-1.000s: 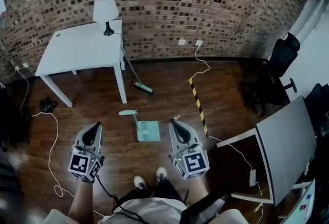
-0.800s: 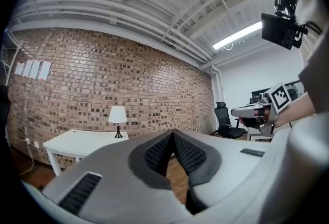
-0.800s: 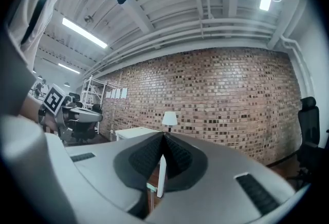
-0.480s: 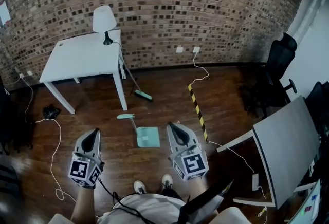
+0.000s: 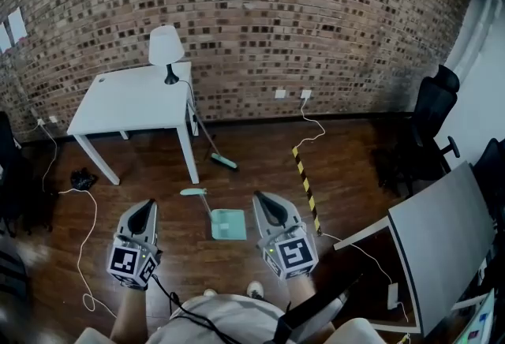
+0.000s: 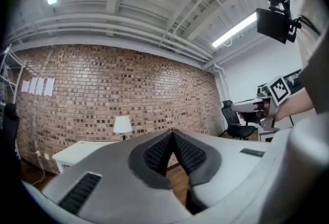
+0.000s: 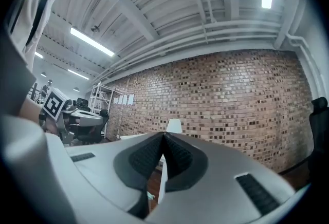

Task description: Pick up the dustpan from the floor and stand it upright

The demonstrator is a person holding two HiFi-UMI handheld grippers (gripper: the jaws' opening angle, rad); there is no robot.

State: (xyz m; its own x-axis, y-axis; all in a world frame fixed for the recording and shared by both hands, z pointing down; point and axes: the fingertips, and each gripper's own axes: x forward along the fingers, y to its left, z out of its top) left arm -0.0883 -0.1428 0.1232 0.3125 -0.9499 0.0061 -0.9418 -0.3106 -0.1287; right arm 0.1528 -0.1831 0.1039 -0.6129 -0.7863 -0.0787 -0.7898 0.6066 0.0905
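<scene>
In the lower centre of the head view, the mint-green dustpan lies flat on the wooden floor. In the frame it sits between our two grippers, touched by neither. Our left gripper and right gripper point level toward the brick wall, jaws closed together and holding nothing.

1. Far to my left, a white table stands against the brick wall, with a white-shaded lamp on its far right corner.
2. A broom leans by the table's right side, its teal head on the wooden floor.
3. A strip of black-and-yellow tape runs along the floor to my right.
4. A black office chair sits far right, and a grey desk near right.
5. A small dark heap lies on the floor to my left, near the table.
</scene>
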